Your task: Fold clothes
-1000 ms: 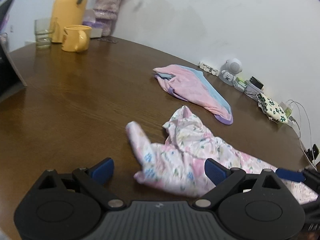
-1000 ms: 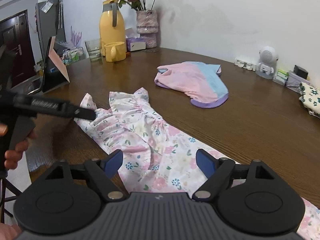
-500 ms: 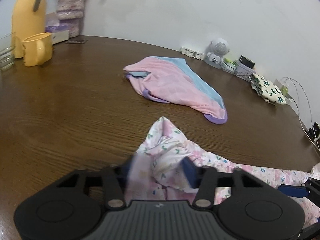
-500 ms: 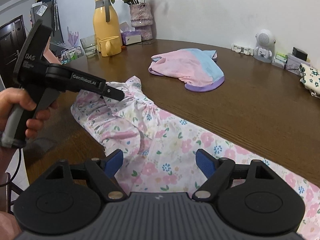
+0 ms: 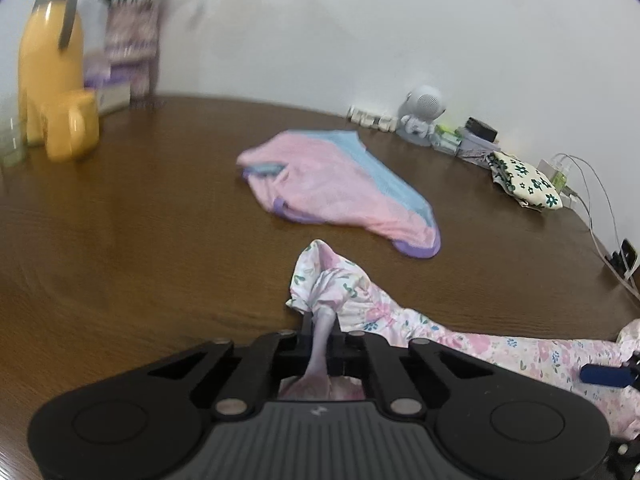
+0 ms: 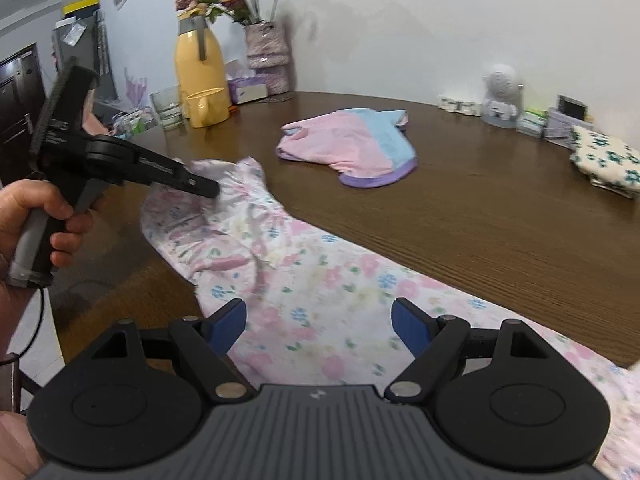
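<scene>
Left claw point(image 5: 322, 338) is clenched on a bunched edge of the floral garment point(image 6: 320, 292), the cloth squeezed between its pads low in the middle of the left wrist view; in the right wrist view the same claw bites the ruffled end at centre left, with a hand point(image 6: 36, 220) round its grip. Right claw point(image 6: 320, 320) stands released, its blue pads spread wide above the cloth at the bottom of its own view and pressing on nothing.

By the look of it, the fold is only beginning: one end has been pinched and the garment lies long and rumpled, running from centre left to the lower right corner. The next move likely calls for the right claw to close on the fabric below it, so that both ends can be drawn taut and laid flat before any fold. Thin cloth may slip or drag into creases if pulled from one end alone.

A dark wooden bench point(image 6: 480, 216) carries everything. A pink and blue garment point(image 6: 352, 148) lies apart, above centre. A yellow jug point(image 6: 200, 76), mug, glass and flower vase point(image 6: 266, 56) stand upper left. A small white robot figure point(image 6: 500, 96) and a folded flowered cloth point(image 6: 604, 160) sit at the right, against a white wall.
</scene>
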